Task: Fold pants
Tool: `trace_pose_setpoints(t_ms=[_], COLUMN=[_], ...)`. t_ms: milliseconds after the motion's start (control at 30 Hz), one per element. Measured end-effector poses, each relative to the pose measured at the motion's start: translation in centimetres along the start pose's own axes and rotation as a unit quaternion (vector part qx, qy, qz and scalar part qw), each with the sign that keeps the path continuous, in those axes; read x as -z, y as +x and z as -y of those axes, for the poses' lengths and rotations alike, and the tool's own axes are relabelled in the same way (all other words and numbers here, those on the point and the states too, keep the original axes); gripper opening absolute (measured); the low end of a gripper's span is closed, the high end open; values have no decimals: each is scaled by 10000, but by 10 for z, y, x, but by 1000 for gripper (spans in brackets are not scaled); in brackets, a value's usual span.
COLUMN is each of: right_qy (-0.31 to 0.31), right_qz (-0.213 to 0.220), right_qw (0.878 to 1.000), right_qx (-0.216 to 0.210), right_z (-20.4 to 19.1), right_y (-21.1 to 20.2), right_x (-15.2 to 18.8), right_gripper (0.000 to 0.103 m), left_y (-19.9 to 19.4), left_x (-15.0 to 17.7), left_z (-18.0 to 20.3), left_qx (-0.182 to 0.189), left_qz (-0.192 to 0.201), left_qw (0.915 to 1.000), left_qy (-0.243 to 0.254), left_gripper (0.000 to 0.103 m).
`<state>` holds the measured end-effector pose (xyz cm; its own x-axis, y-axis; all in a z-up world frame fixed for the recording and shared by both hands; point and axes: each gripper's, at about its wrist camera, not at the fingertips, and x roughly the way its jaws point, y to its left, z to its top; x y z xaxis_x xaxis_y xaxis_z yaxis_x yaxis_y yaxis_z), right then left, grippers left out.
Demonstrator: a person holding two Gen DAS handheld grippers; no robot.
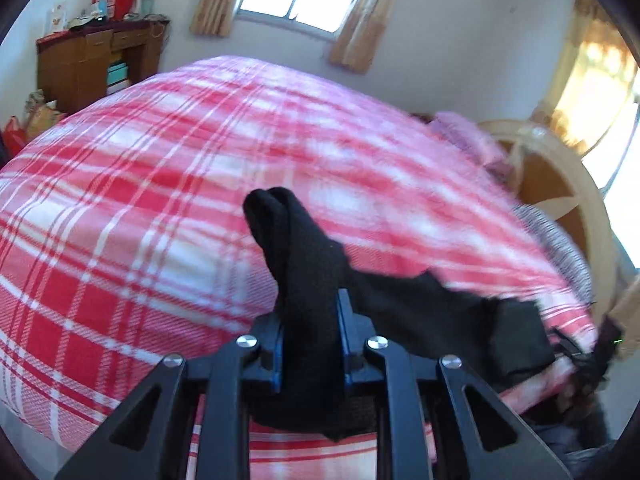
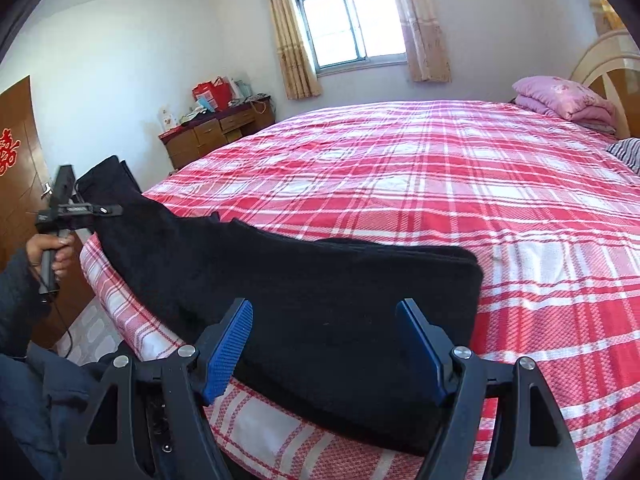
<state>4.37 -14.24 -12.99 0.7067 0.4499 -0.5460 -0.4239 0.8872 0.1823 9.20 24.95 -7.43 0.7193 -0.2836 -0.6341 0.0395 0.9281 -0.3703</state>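
Black pants (image 2: 280,272) lie folded lengthwise along the near edge of the red plaid bed (image 2: 440,180). My left gripper (image 1: 310,320) is shut on one end of the pants (image 1: 304,248), and a bunch of the fabric sticks up past its blue pads. In the right wrist view that left gripper (image 2: 76,210) is at the bed's left corner, held by a hand (image 2: 56,252), with the pants' end raised off the bed. My right gripper (image 2: 324,312) hovers open over the other, thicker end of the pants, its blue pads (image 2: 236,340) wide apart with nothing pinched between them.
A folded pink quilt (image 2: 560,100) and a striped cloth (image 2: 628,152) lie at the bed's head by the curved headboard (image 2: 600,52). A cluttered wooden desk (image 2: 216,132) stands against the far wall, left of the window. A brown door (image 2: 16,152) is at the far left.
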Motion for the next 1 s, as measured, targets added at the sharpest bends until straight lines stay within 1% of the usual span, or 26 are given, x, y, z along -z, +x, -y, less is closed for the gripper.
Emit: trace_pose_setpoints(t_ms=[100,200,300,467,667,867,1000], right_qy=[86,305,571,957,1068,1165,1291], right_qz=[117,241,310,357,506,596,653], right_qw=[9998,9990,9972,9931,9903,9880,9854], right_qx=[141,237,356,567,732,816,894], right_z=[7,18,32,50,55,59,65], right_y=[-6,-12,-17,-19,-25,-29,-31], right_x=[-4,-9,-12,-12,-13,-11,-11], right_gripper=[75,75,75,75,75,75,75], left_y=[-12,-15,-15,-5,17,31,39], left_x=[-7,-10,-12,-23,-28,-29,-28], left_z=[33,64,91,139,187,226,253], left_qx=[409,627,846,1361,1631,1772,1862], left_qz=[144,175,178,119,-129,-342,-468], left_qw=[9989,9969,9944,9872,9799,9740,9685], left_qy=[186,437,614,827,1144,1365,1585], left_gripper=[21,21,21,21,21,21,21])
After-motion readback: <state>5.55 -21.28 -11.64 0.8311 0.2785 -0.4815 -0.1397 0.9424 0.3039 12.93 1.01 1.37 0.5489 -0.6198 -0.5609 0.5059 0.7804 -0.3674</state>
